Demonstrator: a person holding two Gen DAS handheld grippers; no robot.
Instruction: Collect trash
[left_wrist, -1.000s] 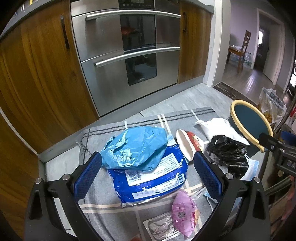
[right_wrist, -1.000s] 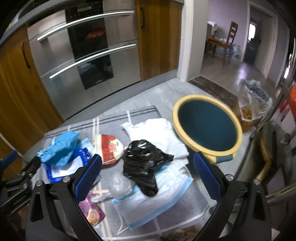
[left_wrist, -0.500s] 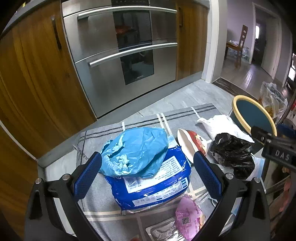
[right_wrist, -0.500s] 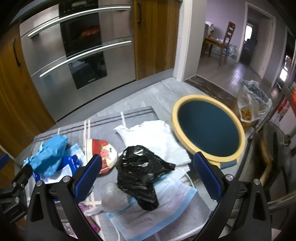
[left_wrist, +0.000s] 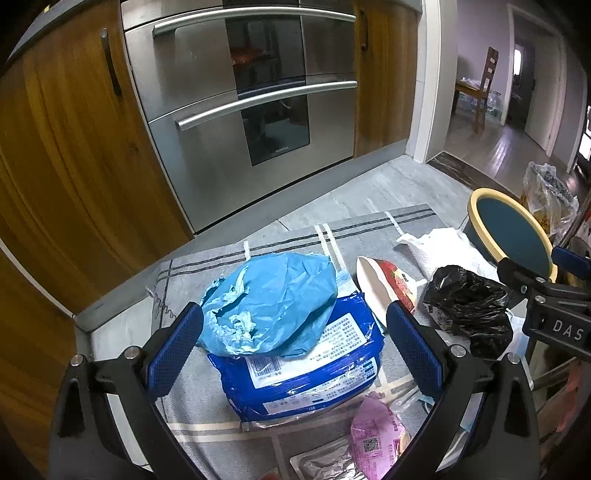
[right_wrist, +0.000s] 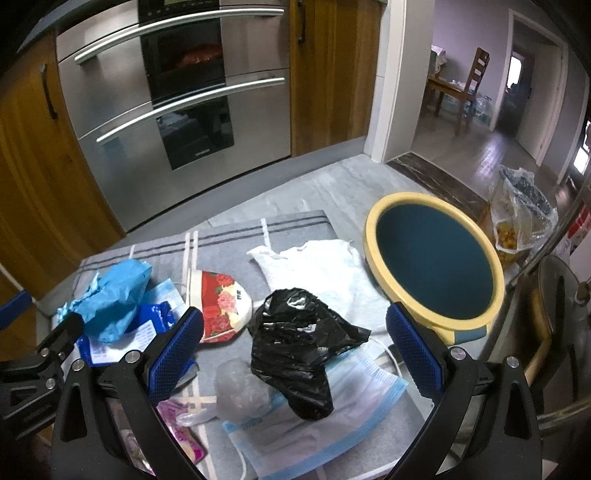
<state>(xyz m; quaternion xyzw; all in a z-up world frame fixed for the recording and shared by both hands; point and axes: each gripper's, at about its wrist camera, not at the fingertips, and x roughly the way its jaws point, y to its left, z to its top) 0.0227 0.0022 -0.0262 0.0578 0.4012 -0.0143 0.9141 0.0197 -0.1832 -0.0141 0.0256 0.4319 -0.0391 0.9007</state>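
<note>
Trash lies scattered on a grey striped mat (left_wrist: 207, 266). A crumpled light-blue bag (left_wrist: 269, 302) rests on a dark blue printed packet (left_wrist: 306, 373), right between the fingers of my open left gripper (left_wrist: 293, 349). A red-and-white flowered carton (right_wrist: 221, 306), a black plastic bag (right_wrist: 299, 347), a white cloth (right_wrist: 317, 266), a pale blue face mask (right_wrist: 332, 421) and a pink wrapper (left_wrist: 376, 439) lie around. My open right gripper (right_wrist: 293, 349) hovers above the black bag. A teal bin with a yellow rim (right_wrist: 432, 258) stands at the right.
A steel double oven (left_wrist: 240, 103) and wooden cabinets (left_wrist: 66, 155) rise behind the mat. A clear bag of food scraps (right_wrist: 521, 214) sits beyond the bin. A doorway at the right opens onto a room with a wooden chair (right_wrist: 469, 85).
Both grippers have tilted and edged forward, so the trash sits lower and closer in both views. Nothing has been picked up; both stay open.
</note>
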